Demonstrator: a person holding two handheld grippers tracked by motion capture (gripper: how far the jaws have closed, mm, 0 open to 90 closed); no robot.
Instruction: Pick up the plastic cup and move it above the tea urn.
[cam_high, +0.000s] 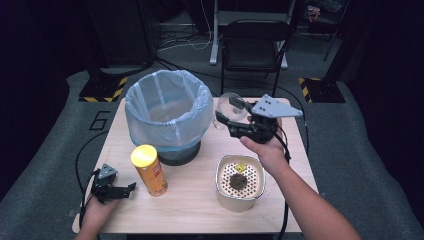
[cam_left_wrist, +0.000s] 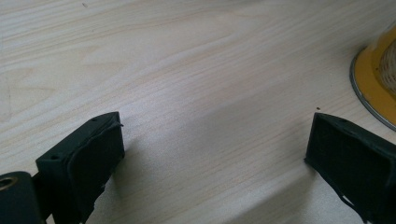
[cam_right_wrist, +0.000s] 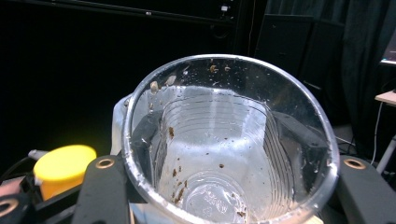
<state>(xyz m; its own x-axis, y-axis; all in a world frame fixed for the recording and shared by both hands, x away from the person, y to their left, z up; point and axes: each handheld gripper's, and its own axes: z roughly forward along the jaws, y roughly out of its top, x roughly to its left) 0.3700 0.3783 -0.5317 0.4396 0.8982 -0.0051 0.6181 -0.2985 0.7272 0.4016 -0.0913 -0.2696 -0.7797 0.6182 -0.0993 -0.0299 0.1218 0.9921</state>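
Right gripper (cam_high: 226, 118): raised above the table's far right, jaws clamped on a clear plastic cup (cam_high: 231, 105) with brown flecks inside. Left gripper (cam_high: 127, 189): jaws spread, resting at the near left, just beside a yellow-lidded can (cam_high: 148, 170). Light wooden table (cam_high: 190, 205): lined bin (cam_high: 168, 116), perforated metal container (cam_high: 240, 183) below the cup. Room: dark, grey floor, folding chair (cam_high: 255, 44) behind.

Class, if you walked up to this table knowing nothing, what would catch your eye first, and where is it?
Probably the big bin lined with a pale blue bag, at the back left of the table. Next, the clear plastic cup flecked with brown crumbs, gripped by the right tool beside the bin. The yellow-lidded can stands upright at front left.
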